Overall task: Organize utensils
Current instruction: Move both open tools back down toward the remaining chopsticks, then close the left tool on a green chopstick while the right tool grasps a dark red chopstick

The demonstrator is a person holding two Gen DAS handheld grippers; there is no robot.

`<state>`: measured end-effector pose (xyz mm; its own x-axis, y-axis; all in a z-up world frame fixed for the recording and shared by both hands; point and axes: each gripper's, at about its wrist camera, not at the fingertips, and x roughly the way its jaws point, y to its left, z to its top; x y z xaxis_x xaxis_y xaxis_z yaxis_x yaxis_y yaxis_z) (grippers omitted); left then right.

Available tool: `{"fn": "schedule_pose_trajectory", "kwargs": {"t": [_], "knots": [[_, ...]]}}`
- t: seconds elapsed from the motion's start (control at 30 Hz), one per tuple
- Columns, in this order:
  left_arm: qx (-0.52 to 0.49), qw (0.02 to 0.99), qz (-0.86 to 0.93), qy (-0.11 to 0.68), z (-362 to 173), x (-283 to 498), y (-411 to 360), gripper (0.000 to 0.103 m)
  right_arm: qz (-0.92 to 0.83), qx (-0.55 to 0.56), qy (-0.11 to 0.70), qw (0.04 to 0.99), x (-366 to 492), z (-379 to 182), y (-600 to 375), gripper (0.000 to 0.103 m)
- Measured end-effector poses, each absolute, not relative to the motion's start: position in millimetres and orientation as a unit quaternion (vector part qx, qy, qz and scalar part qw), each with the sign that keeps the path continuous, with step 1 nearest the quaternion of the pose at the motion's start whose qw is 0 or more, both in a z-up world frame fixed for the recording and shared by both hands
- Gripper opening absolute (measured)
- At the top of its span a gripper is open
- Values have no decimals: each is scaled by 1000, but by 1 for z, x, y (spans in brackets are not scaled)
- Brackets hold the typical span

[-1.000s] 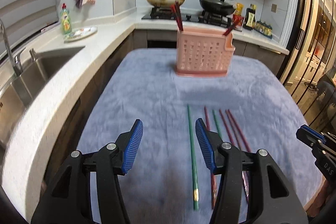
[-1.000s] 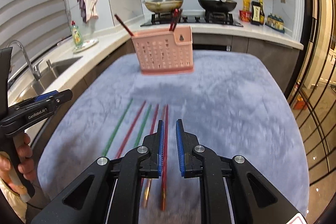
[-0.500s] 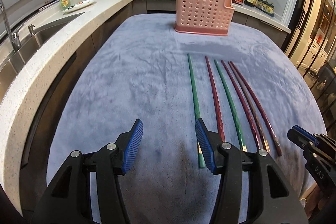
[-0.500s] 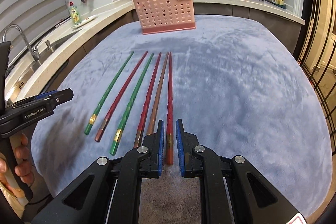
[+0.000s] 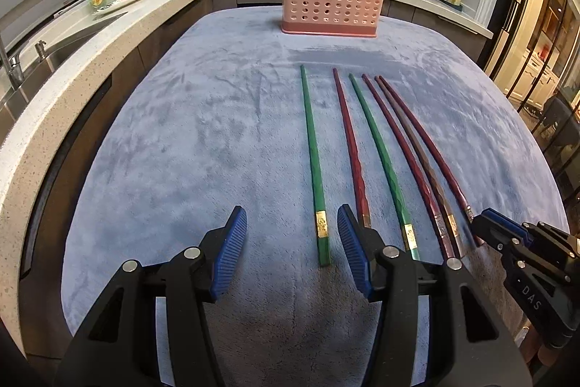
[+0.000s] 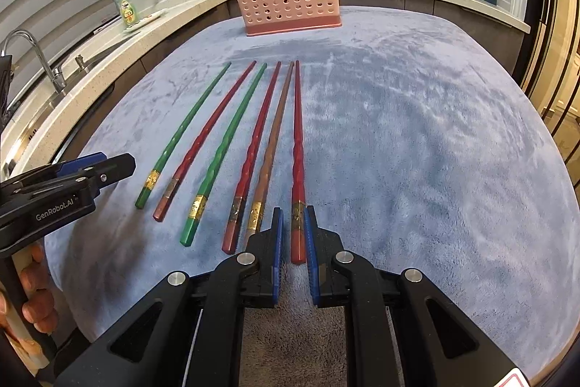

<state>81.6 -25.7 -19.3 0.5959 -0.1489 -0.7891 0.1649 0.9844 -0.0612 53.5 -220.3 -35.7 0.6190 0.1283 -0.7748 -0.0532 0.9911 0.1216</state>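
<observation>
On the blue-covered counter point(image 5: 203, 140) six chopsticks point(image 6: 266, 155) lie side by side, near ends toward the tools, far tips toward the pink holder point(image 6: 286, 0) (which already has a few sticks standing in it). Left tool point(image 5: 291, 251) hangs with its jaws apart around the leftmost green chopstick point(image 5: 312, 147), not touching. Right tool point(image 6: 293, 229), jaws nearly together, flanks the rightmost red chopstick point(image 6: 298, 140); whether the pads press it, I cannot tell.

Six chopsticks point(image 5: 366, 155) lie side by side on the blue-grey cloth point(image 5: 203, 140), pointing toward the pink perforated holder point(image 5: 331, 0) at its far edge. The left gripper point(image 5: 291, 225) hovers open over the leftmost green chopstick point(image 5: 314, 165), near the cloth's near edge.
</observation>
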Motion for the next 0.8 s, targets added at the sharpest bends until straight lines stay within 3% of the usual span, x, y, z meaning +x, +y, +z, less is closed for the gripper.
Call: {"fn": "schedule_pose_trajectory", "kwargs": {"t": [0.8], "knots": [[-4, 877, -91, 472, -45, 87, -29, 49, 49, 50, 440, 895, 55, -47, -224, 11]]}}
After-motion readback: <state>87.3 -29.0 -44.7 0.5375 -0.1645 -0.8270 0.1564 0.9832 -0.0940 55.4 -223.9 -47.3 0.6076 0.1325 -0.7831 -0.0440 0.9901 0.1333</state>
